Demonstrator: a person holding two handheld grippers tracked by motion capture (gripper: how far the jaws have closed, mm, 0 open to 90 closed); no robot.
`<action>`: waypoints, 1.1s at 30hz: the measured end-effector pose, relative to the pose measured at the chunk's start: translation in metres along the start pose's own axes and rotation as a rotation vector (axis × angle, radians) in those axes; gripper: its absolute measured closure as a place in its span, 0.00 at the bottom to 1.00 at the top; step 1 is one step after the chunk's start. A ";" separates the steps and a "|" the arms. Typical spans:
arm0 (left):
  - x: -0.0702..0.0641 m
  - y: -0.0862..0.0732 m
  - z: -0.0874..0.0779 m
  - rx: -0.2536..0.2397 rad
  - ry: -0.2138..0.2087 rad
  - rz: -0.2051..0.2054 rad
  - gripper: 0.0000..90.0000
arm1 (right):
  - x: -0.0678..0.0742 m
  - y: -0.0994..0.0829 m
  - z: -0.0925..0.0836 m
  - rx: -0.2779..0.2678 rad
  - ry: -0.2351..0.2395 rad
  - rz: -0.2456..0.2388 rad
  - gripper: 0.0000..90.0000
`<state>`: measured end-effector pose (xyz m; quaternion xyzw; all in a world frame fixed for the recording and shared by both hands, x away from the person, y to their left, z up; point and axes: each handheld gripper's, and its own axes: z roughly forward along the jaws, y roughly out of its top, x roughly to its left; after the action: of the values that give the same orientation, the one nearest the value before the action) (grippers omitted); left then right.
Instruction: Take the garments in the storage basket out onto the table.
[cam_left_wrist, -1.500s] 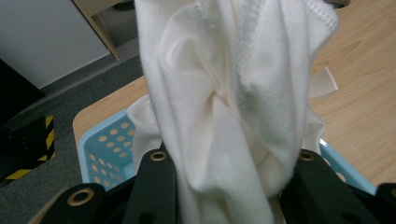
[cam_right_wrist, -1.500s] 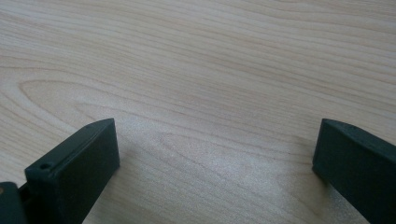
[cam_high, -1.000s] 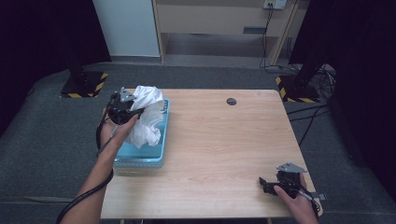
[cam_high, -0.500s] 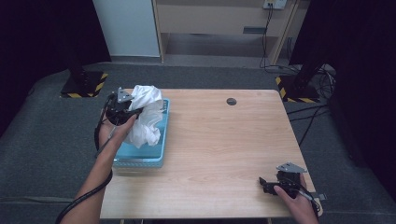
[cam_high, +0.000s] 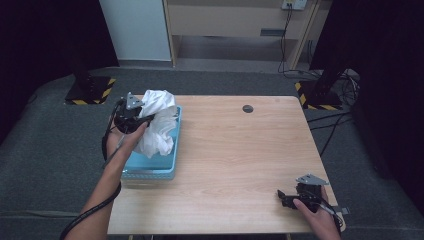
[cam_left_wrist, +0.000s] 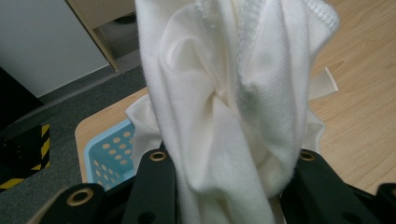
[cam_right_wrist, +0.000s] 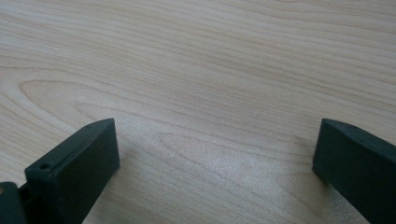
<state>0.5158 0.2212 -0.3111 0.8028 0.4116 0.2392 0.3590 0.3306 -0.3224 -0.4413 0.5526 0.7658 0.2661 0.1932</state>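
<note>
Holding a white cloth (cam_high: 159, 125) tight between its two black jaws, the left gripper (cam_high: 131, 118) is lifting it up over the light blue basket (cam_high: 150, 170) at the far left of the wooden table (cam_high: 240, 150). Most of the cloth is hanging down into the basket, and its top is bunched up by the gripper.

Compared with a second ago, very little is changing. The gripper and the cloth are sitting in almost the same spot, maybe a tiny bit more toward the near side. That probably means the person is pausing with the cloth in the air, so the pulling out is only partly done.

The right gripper (cam_high: 295, 196) is resting at the near right edge of the table, well apart from the basket. Its jaws are spread wide and holding nothing.

The left gripper view is showing the folds and stitched hem of the cloth (cam_left_wrist: 233, 93) up close, and the round holes in the basket wall (cam_left_wrist: 112, 154). The high view is showing where both hands are on the table. The right gripper view is showing bare wood grain (cam_right_wrist: 201, 84) between the jaws.
</note>
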 end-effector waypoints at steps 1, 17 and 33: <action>0.000 0.000 0.000 0.000 0.000 0.000 0.73 | 0.000 0.000 0.000 0.000 0.000 0.000 0.00; -0.011 0.012 -0.003 -0.012 -0.017 0.029 0.73 | 0.000 0.000 0.000 0.000 0.000 0.000 0.00; -0.024 0.022 0.002 -0.024 -0.038 0.037 0.73 | 0.000 0.000 0.000 0.000 0.000 0.000 0.00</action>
<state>0.5148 0.1920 -0.2971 0.8104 0.3868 0.2356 0.3716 0.3306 -0.3224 -0.4413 0.5527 0.7657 0.2661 0.1931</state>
